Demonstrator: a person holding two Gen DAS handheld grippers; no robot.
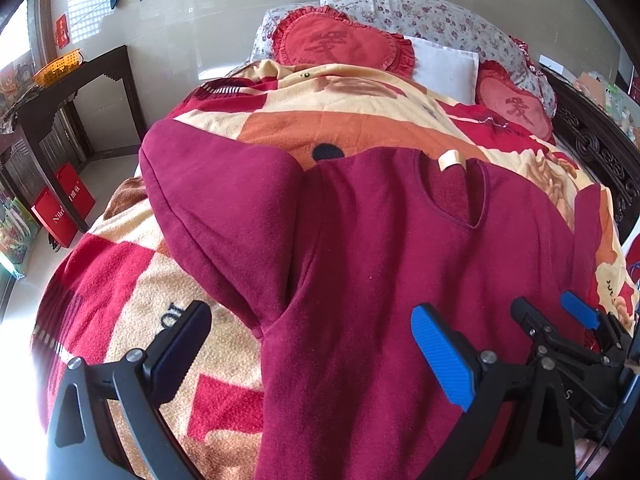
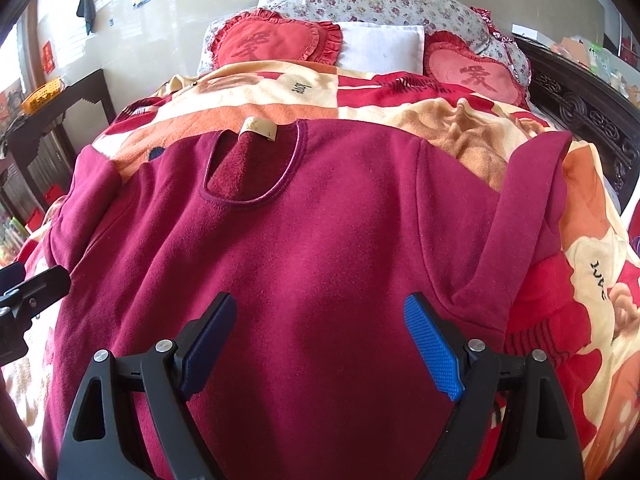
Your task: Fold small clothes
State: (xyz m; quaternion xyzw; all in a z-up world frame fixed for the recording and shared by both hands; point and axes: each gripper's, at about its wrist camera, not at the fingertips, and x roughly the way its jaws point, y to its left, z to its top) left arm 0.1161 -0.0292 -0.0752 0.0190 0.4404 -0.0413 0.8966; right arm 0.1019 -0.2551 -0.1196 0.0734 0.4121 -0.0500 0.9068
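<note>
A dark red sweater (image 2: 320, 240) lies spread face up on a patterned blanket (image 1: 132, 280), its body directly under and ahead of both tongs, neck opening with a beige label (image 2: 258, 130) farther ahead. The left tongs (image 1: 312, 344) and the right tongs (image 2: 320, 340) both hover with jaws wide apart, holding nothing. Beyond the collar lie two red heart cushions (image 2: 276, 38) and a white pillow (image 2: 382, 48); one sleeve (image 1: 224, 216) is spread out left of the left tongs.

free: blanket (image 2: 400, 80) bare between sweater (image 2: 320, 240) and pillows (image 2: 276, 40) | obstacles: carved bed frame (image 2: 580, 112) right, dark side table (image 1: 72, 92) left | floor gap: seemingly narrow
</note>
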